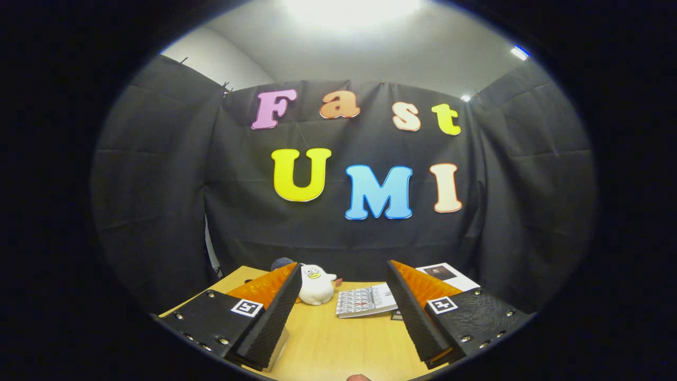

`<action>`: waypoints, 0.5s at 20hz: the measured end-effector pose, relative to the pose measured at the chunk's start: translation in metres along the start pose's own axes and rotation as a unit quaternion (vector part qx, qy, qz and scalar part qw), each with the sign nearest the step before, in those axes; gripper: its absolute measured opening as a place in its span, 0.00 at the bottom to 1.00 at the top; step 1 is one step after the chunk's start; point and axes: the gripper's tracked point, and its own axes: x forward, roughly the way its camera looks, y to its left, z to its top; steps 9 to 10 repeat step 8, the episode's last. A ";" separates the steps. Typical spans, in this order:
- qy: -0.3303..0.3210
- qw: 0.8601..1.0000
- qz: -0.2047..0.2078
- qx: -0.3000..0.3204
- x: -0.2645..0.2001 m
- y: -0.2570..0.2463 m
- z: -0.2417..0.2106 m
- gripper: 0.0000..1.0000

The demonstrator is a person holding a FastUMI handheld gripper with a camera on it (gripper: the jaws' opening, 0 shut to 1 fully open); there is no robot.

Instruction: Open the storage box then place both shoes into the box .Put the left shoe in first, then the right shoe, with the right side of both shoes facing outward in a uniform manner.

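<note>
gripper (344, 272) held up over the wooden table (338, 344), fingers spread wide w/ nothing btwn them. beyond the left finger sits a white plush toy (316, 284) w/ a dark round thing (282, 262) just behind it, then a patterned booklet (366, 300) ahead btwn the fingers, and a white sheet (447, 275) beyond the right finger. can't make out the storage box or shoes from here.

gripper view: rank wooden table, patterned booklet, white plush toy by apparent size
1. wooden table, largest by far.
2. patterned booklet.
3. white plush toy, close to the booklet in apparent size, so that order is unsure.
The gripper is open, fingers apart above the table, nothing between them.
</note>
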 end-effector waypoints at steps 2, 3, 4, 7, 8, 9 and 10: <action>-0.026 1.000 -0.006 0.002 -0.005 -0.009 0.011 0.97; -0.035 0.999 -0.011 0.004 -0.006 -0.016 0.013 0.97; -0.040 0.999 -0.015 0.007 -0.007 -0.021 0.014 0.97; -0.049 0.998 -0.021 0.029 -0.008 -0.029 0.017 0.97; -0.047 0.998 -0.023 0.034 -0.008 -0.032 0.017 0.97; -0.047 0.998 -0.023 0.034 -0.008 -0.032 0.017 0.97; -0.047 0.998 -0.023 0.034 -0.008 -0.032 0.017 0.97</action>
